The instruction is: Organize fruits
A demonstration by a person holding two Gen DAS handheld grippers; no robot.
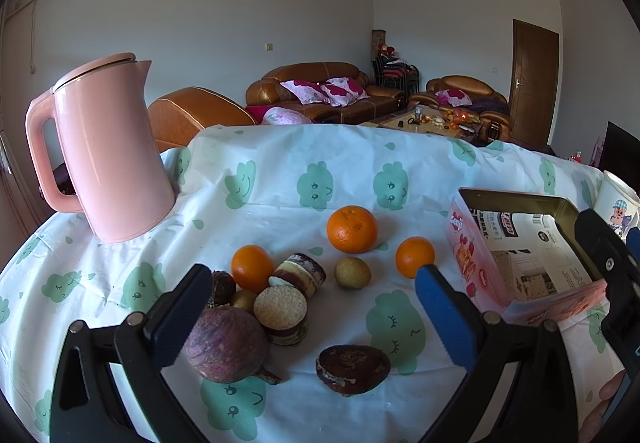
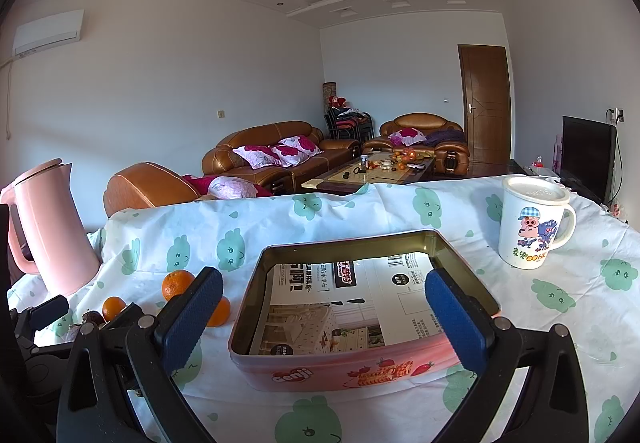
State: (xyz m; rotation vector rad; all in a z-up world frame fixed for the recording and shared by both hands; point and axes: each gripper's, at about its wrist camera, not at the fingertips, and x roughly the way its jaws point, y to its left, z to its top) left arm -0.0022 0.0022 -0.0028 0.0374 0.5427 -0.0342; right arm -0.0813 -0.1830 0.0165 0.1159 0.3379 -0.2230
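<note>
In the left wrist view three oranges, a small yellow fruit, a purple fruit, a dark brown fruit and layered cakes lie on the tablecloth. My left gripper is open above them, holding nothing. A pink tin, open and lined with printed paper, stands to the right. My right gripper is open and empty over its near rim. The tin also shows in the left wrist view.
A pink kettle stands at the table's back left. A lidded cartoon mug stands at the back right. The white tablecloth with green clouds covers the table. Sofas and a coffee table lie beyond.
</note>
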